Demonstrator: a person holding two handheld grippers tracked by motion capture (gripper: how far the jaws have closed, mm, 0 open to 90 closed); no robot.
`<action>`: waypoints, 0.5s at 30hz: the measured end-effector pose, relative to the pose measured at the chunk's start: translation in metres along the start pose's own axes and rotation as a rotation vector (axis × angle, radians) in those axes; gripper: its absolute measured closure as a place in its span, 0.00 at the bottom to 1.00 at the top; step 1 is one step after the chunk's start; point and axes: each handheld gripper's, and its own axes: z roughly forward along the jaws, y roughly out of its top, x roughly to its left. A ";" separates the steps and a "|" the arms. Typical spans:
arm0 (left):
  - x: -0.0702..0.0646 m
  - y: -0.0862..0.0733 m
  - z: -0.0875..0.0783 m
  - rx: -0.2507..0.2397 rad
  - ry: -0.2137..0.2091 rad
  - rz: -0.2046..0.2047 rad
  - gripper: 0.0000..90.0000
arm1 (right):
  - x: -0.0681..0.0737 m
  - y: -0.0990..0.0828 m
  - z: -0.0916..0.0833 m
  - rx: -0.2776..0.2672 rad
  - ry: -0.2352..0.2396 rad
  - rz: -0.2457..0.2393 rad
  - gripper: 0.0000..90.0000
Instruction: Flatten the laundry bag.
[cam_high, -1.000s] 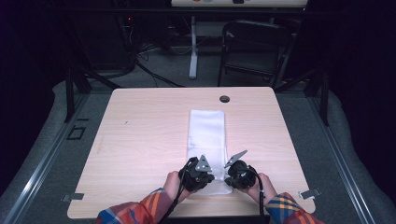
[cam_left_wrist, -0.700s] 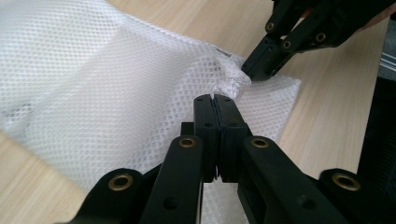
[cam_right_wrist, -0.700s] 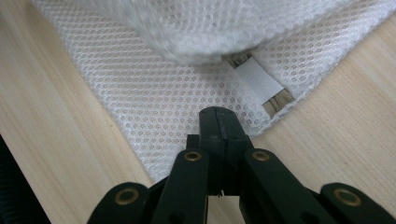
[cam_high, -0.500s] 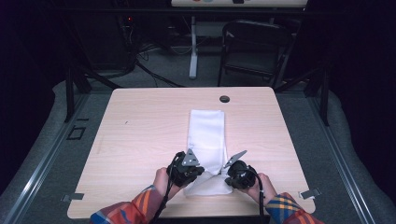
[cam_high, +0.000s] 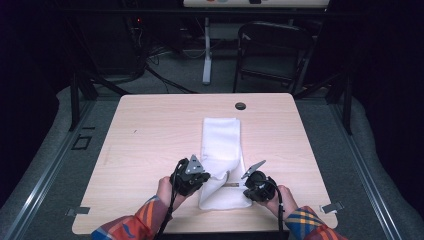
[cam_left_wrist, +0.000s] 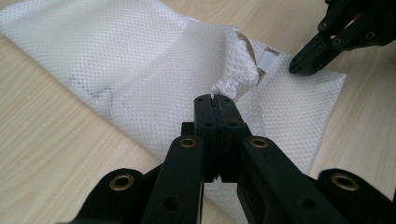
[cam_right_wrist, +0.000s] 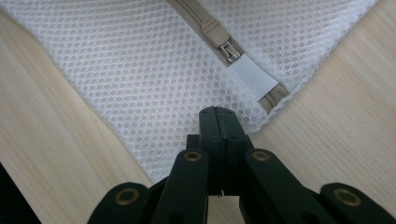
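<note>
A white mesh bag (cam_high: 220, 142) lies lengthwise on the middle of the wooden table (cam_high: 150, 135). Its tan zipper (cam_right_wrist: 208, 23) runs along the near end, and the zipper pull (cam_right_wrist: 229, 50) sits beside a white tab. My left gripper (cam_high: 207, 176) is shut on a bunched fold of the bag's top mesh layer (cam_left_wrist: 236, 81), held a little above the table. My right gripper (cam_right_wrist: 217, 112) is shut, its tips resting on the mesh at the near right corner, just below the zipper end. In the left gripper view the right gripper (cam_left_wrist: 299, 67) touches down by the zipper.
A round cable hole (cam_high: 240, 106) lies near the table's far edge. Beyond the table are a dark folding chair (cam_high: 272, 50), a white stand leg (cam_high: 206, 60) and floor cables. Bare wood lies left and right of the bag.
My left gripper has moved left and slightly up, drawing the pinched mesh layer with it. The right gripper has stayed in place on the bag's corner.
</note>
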 end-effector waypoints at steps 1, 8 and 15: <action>0.001 -0.001 -0.001 -0.002 0.005 -0.007 0.99 | 0.000 -0.001 0.000 -0.008 -0.002 0.010 1.00; 0.007 -0.007 -0.007 0.004 0.017 -0.020 0.99 | -0.002 -0.001 -0.003 0.022 -0.004 -0.004 1.00; 0.006 -0.006 -0.006 0.008 0.017 -0.016 0.99 | -0.002 0.012 -0.004 -0.059 -0.053 -0.054 1.00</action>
